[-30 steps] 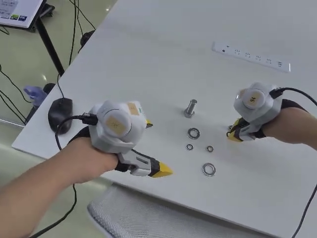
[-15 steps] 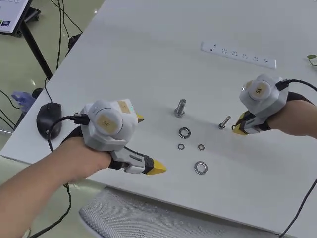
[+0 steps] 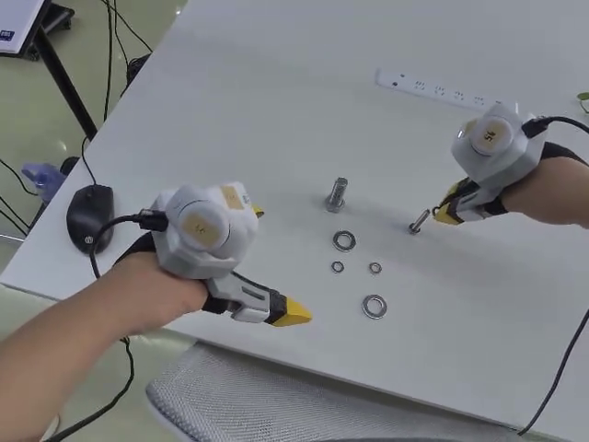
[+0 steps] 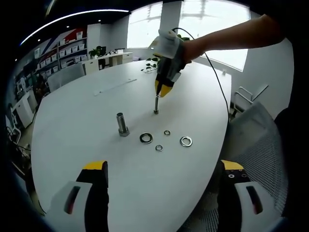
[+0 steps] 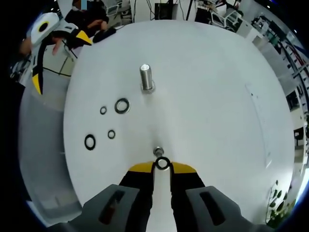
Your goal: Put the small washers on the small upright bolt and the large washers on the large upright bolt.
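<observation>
**Right gripper pinches a small washer at the small bolt; left gripper hangs wide open**

A black mouse (image 3: pixel 87 214) lies at the left edge of the white table (image 3: pixel 276 110). Beside it, over the near edge, a hand holds the left gripper (image 3: pixel 276 264) with its yellow-tipped jaws spread wide and nothing between them.

Further right, well in from the near edge, the large bolt (image 3: pixel 337 194) stands upright on its head. Four loose washers lie flat and apart between it and the near edge. A large washer (image 3: pixel 344 241) lies just beside the bolt. Closer to the edge are a small washer (image 3: pixel 338 267) and a second small washer (image 3: pixel 375 268), side by side. A second large washer (image 3: pixel 375 306) lies nearest the edge.

Right of these stands the small bolt (image 3: pixel 419 222). The right gripper (image 3: pixel 445 215) points down at its top with the jaws drawn to a narrow gap. In the right gripper view a third small washer (image 5: pixel 162 163) sits pinched between the tips, right at the bolt's upper end. A white power strip (image 3: pixel 442 92) lies toward the far edge.
</observation>
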Demonstrator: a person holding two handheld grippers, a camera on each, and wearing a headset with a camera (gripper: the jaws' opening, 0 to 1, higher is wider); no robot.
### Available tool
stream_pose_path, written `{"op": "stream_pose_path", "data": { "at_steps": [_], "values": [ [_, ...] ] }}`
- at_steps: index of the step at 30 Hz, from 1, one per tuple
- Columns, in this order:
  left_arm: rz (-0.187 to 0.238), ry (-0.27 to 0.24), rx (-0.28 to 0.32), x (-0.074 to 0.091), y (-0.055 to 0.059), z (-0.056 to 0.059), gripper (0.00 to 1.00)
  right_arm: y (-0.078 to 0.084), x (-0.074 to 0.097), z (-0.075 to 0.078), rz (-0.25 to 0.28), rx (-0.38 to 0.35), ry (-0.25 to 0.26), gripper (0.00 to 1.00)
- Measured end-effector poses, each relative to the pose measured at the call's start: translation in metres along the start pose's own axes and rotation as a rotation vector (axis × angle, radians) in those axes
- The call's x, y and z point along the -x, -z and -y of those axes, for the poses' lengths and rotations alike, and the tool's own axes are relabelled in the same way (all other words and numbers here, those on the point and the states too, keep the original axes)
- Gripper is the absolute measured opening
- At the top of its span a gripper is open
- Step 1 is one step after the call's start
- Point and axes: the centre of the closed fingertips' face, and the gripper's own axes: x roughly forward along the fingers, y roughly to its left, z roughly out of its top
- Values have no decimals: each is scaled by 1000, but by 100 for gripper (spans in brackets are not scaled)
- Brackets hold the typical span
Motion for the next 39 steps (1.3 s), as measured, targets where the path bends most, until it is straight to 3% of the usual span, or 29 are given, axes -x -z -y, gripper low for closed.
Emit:
{"op": "stream_pose_path", "data": {
  "at_steps": [15,39],
  "values": [
    [-30,21,-2,-2,10,2,91,-10,-3,-8,-5,26,-17,13],
    [-48,31,3,2,15,2,85,-12,-8,-9,-21,51,-20,13]
  ]
}}
